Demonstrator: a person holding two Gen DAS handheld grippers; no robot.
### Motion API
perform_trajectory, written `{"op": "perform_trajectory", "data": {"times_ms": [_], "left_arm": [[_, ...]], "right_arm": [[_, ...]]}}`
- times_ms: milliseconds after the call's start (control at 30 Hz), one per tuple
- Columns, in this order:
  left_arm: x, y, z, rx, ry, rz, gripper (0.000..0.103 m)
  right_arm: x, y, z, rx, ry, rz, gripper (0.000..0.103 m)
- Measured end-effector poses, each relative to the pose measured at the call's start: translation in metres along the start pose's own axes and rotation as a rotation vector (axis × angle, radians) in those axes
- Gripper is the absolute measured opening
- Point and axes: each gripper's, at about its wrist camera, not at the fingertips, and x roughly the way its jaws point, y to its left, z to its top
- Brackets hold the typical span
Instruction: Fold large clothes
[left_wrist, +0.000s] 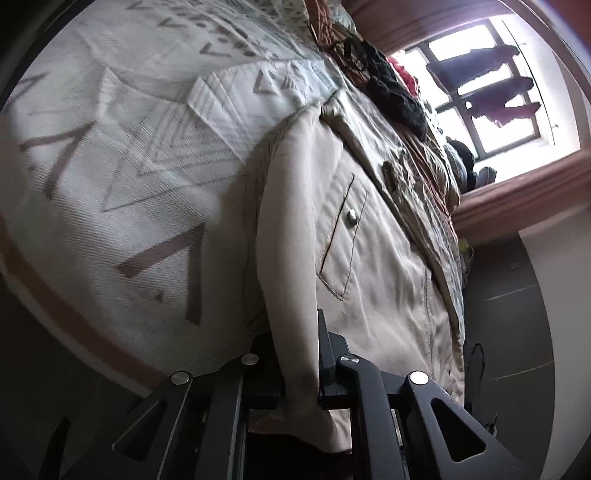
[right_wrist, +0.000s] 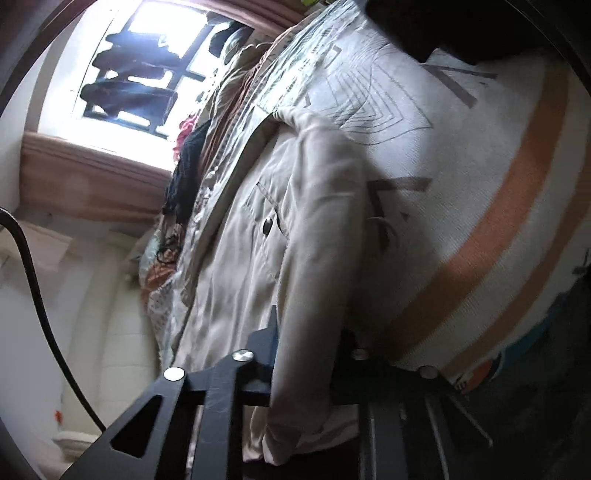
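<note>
A beige jacket (left_wrist: 373, 258) with a snap-button chest pocket lies spread on a bed. In the left wrist view my left gripper (left_wrist: 295, 354) is shut on a fold of the beige jacket at its near edge, and the cloth runs between the black fingers (left_wrist: 328, 350). The right wrist view shows the same beige jacket (right_wrist: 236, 258) from its other side. There my right gripper (right_wrist: 306, 354) is shut on a thick fold of it, a sleeve-like roll that passes between the fingers (right_wrist: 264, 339).
The bedspread (left_wrist: 122, 158) is white with grey triangle patterns and an orange stripe (right_wrist: 491, 236). A heap of dark, red and patterned clothes (left_wrist: 399, 92) lies beyond the jacket. A window (left_wrist: 487, 85) with hanging clothes and a wooden frame stands behind. A black cable (right_wrist: 33, 277) hangs at left.
</note>
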Motion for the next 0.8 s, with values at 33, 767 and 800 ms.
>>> {"op": "perform_trajectory", "data": {"times_ms": [33, 767, 800], "left_arm": [[-0.003, -0.003, 0.001, 0.001, -0.009, -0.004, 0.011], [-0.152, -0.055, -0.003, 0.015, -0.253, -0.063, 0.008], [-0.158, -0.057, -0.003, 0.013, -0.262, -0.063, 0.008]], "right_arm": [[-0.005, 0.002, -0.001, -0.006, -0.011, -0.003, 0.016], [-0.143, 0.143, -0.035, -0.180, -0.311, -0.061, 0.015], [-0.149, 0.148, -0.038, -0.185, -0.326, -0.064, 0.015]]}}
